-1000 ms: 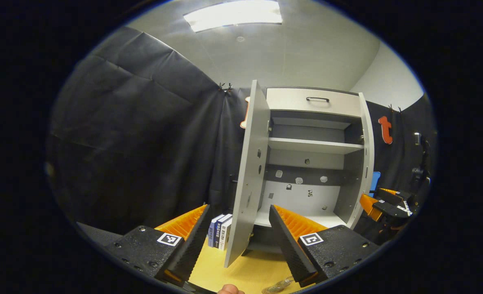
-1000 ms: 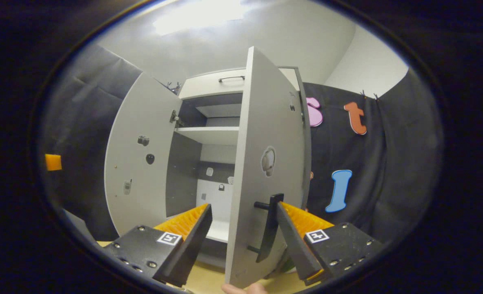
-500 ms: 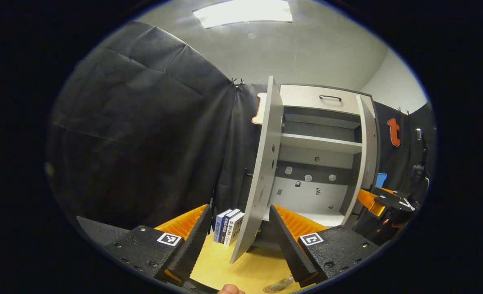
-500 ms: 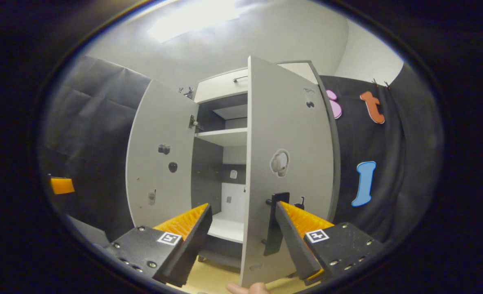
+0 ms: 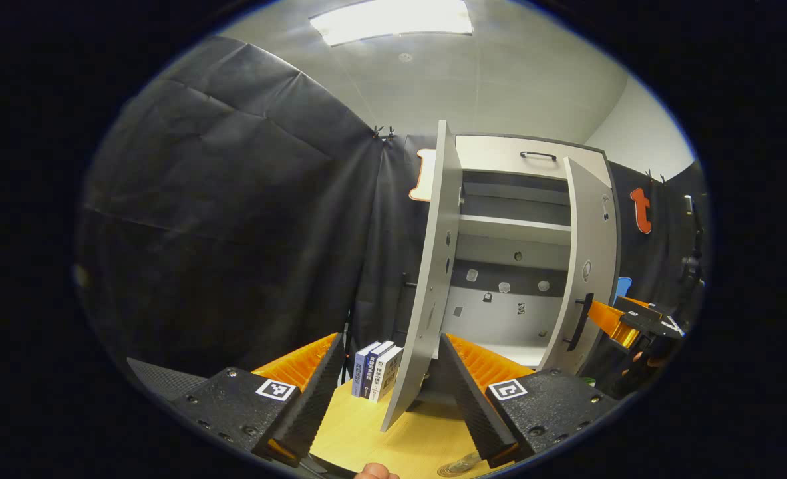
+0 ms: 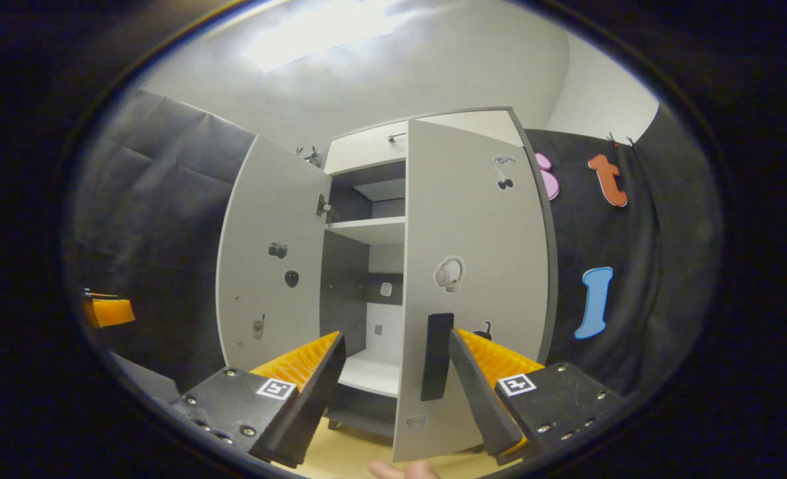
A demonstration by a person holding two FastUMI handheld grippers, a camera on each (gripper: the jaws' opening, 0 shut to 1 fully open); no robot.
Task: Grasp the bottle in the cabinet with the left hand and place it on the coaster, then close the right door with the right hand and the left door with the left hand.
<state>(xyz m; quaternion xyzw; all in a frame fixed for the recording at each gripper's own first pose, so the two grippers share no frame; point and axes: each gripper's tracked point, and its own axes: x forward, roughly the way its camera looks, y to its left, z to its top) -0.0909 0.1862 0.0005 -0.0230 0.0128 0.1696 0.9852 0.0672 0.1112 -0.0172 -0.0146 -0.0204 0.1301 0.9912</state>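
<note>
The grey cabinet (image 5: 519, 233) stands on a yellow table, its shelves bare. In the left gripper view its left door (image 5: 433, 266) stands edge-on, wide open, and its right door (image 5: 589, 246) is swung partway in. My left gripper (image 5: 386, 399) is open and holds nothing, in front of the left door's lower edge. In the right gripper view my right gripper (image 6: 396, 392) is open, with the right door (image 6: 473, 266) standing between its fingers. One finger (image 6: 479, 372) lies beside the black handle (image 6: 436, 356). A small round thing (image 5: 460, 464) at the bottom edge is mostly hidden.
Several books (image 5: 374, 369) stand on the table (image 5: 366, 439) left of the cabinet. A drawer with a dark handle (image 5: 538, 156) tops the cabinet. The right gripper (image 5: 626, 322) shows by the right door's handle in the left gripper view. Black cloth walls surround the booth.
The right door has swung from nearly edge-on toward shut, with my right gripper following at its handle. The left door has stayed open; my left gripper has shifted a little.
</note>
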